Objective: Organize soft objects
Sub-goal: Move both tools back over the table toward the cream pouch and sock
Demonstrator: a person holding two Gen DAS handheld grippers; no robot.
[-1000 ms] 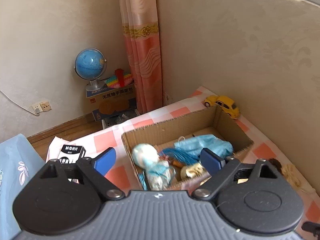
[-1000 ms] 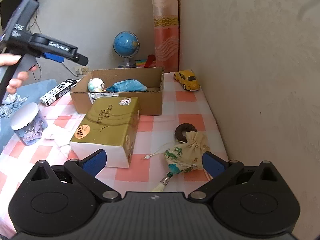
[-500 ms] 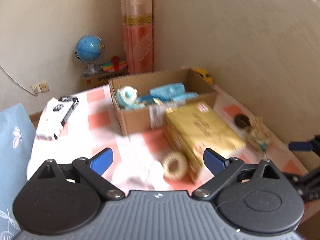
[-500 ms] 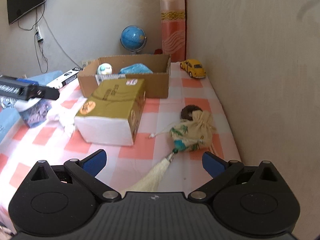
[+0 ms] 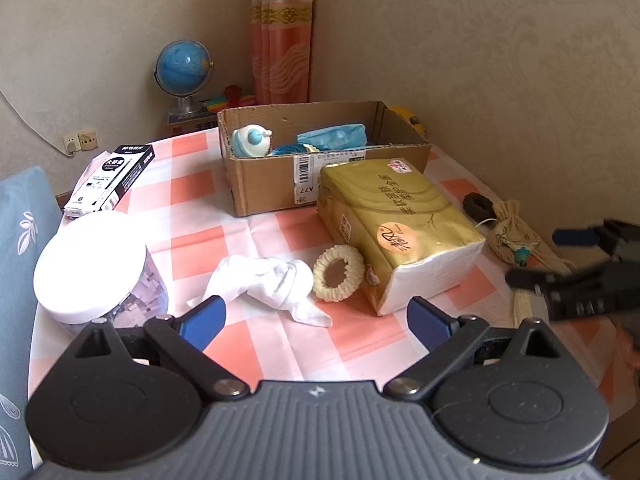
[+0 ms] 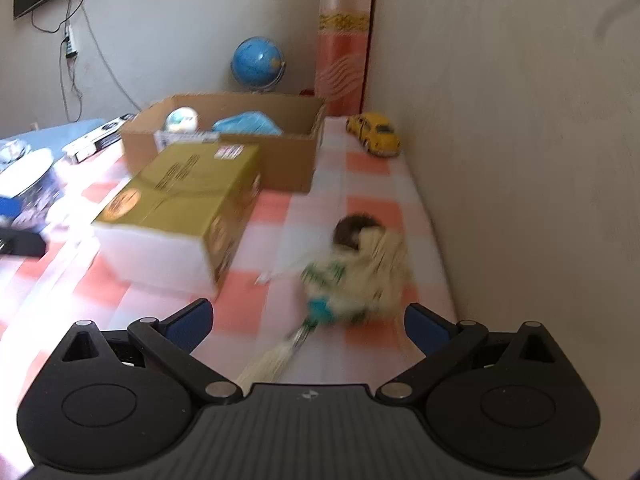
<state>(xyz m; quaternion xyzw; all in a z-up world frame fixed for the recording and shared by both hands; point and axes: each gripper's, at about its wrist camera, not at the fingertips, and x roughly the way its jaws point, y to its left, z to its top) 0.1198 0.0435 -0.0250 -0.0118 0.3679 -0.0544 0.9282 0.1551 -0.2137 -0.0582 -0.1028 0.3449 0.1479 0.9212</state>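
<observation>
Looking along my left gripper, I have its fingers spread wide and empty above the crumpled white cloth, with the cream scrunchie just beside it and touching the gold tissue pack. To do this well I should drop straight over the cloth's bunched middle and close there, keeping the left finger away from the white-lidded jar; the cardboard box behind has open room inside. From the right gripper, blurred, its fingers are also wide with nothing held, and the drawstring pouch lies just ahead between them. The wall crowds the bench edge on the right, so I would approach from the tissue-pack side.
</observation>
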